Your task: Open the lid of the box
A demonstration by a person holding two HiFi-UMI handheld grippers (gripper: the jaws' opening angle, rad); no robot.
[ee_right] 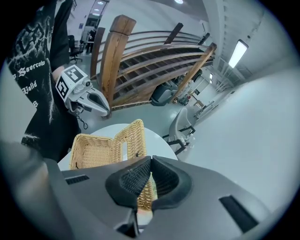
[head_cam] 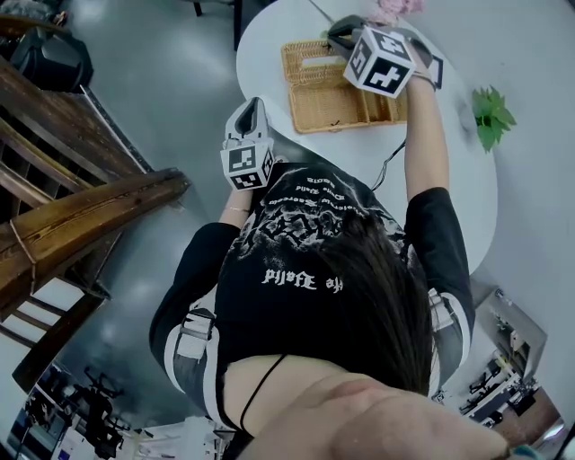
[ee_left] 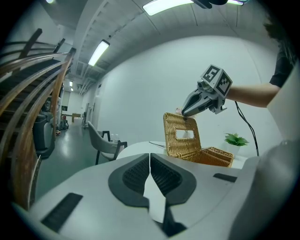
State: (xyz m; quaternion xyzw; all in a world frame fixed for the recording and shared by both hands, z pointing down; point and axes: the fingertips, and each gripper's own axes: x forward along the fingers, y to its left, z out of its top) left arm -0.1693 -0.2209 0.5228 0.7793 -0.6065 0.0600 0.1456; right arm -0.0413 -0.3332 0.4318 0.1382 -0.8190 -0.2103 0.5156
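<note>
Stair railing (head_cam: 81, 216): wooden, at the far left, standing on the grey floor well apart from the table.
Chair (ee_left: 101, 140): grey shell on dark legs, on the floor beyond the table's left side, as seen from my left gripper view.
My left gripper (head_cam: 254, 108): held off the table's left edge, near my chest and well apart from the box. Its jaws are pressed together at the tips with nothing between them. It points roughly level towards the box.
Table (head_cam: 269, 54): white, with a rounded top. It carries the box and the plant.
Box (head_cam: 359, 108): woven wicker, rectangular, resting on the table in front of me. Its inside is open to view and looks bare.
Lid (head_cam: 310, 61): the same wicker, with a rectangular slot (ee_left: 183, 135) cut through the middle. It is raised off the box and stands close to upright along the box's far long side, joined to the box at its lower edge.
My right gripper (head_cam: 337, 36): reached over the box on an outstretched arm and angled downwards. Its jaws are clenched on the lid's free top edge, and the wicker shows between the pads in my right gripper view.
Cable (head_cam: 391, 162): thin and dark, trailing from my right forearm down across the table edge.
Flowers (head_cam: 395, 9): pink, at the table's far side just beyond my right gripper, only partly visible.
Plant (head_cam: 491, 115): small and green-leaved, on the table to the right of the box, apart from it.
</note>
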